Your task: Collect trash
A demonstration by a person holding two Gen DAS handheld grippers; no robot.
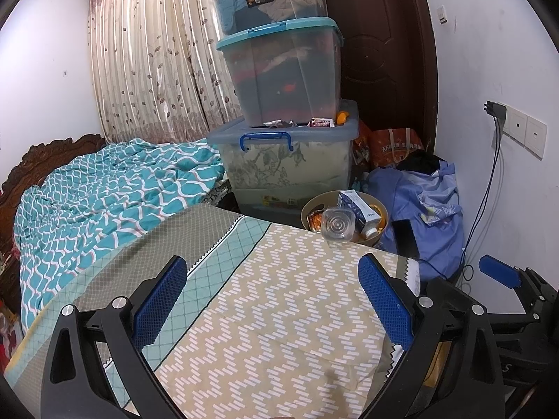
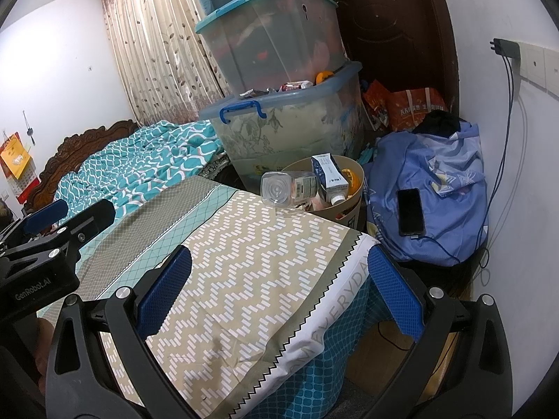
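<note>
A tan waste bin [image 1: 379, 236] [image 2: 354, 206] stands on the floor past the far corner of the bed. A clear plastic bottle [image 1: 337, 225] [image 2: 288, 186] lies across its rim, base toward me. A blue-and-white carton [image 1: 358, 207] [image 2: 328, 174] and orange wrappers [image 1: 316, 221] sit inside. My left gripper [image 1: 274, 300] hovers open over the patterned bedspread [image 1: 279, 314], nothing between its blue pads. My right gripper [image 2: 279, 288] is open too, above the bed's corner, holding nothing. Each gripper shows at the edge of the other's view.
Three stacked storage boxes [image 1: 286, 160] [image 2: 286, 125] rise behind the bin, small litter on the bottom lid. A blue cloth bundle [image 2: 436, 188] with a black phone [image 2: 410, 211] lies right of the bin. Cables [image 2: 503, 146] hang from a wall socket. A teal quilt [image 1: 104, 188] covers the bed's left.
</note>
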